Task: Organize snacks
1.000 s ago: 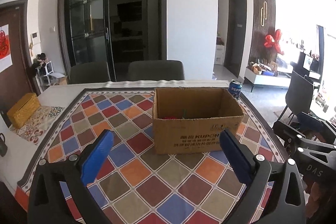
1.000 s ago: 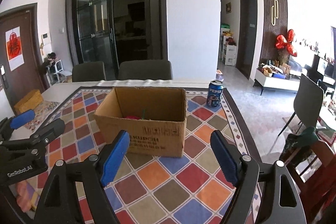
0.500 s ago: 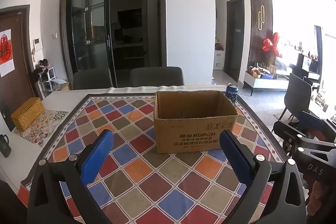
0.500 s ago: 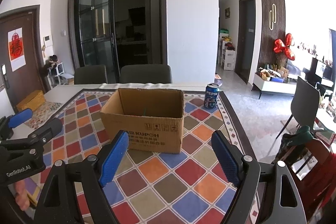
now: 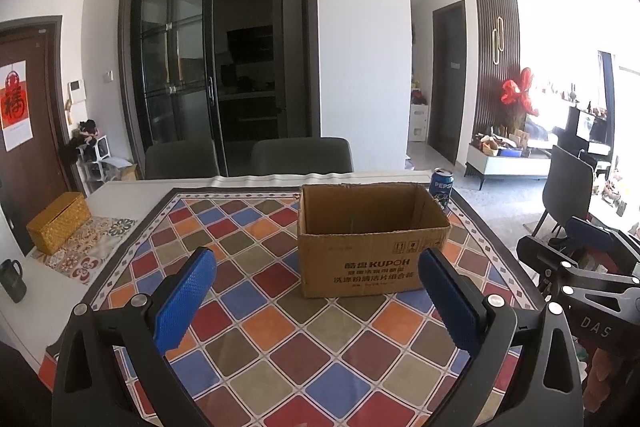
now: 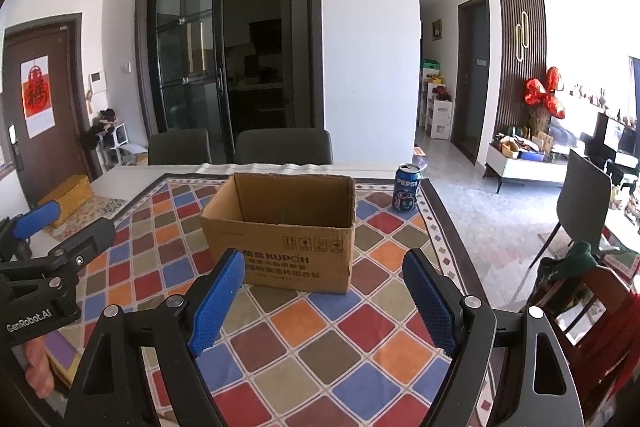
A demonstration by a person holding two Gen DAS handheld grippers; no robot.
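Note:
An open brown cardboard box printed KUPOH stands on the checkered tablecloth; it also shows in the right wrist view. Its contents are hidden by the near wall. A blue Pepsi can stands upright behind the box's right corner, and shows in the right wrist view too. My left gripper is open and empty, well short of the box. My right gripper is open and empty, also short of the box.
A woven yellow box and a dark mug sit at the table's left edge. Two dark chairs stand behind the table. A dark chair and a wooden chair are to the right.
Both grippers have pulled back and lowered from the box. The box looks smaller and its inside is no longer visible. Both stay open.

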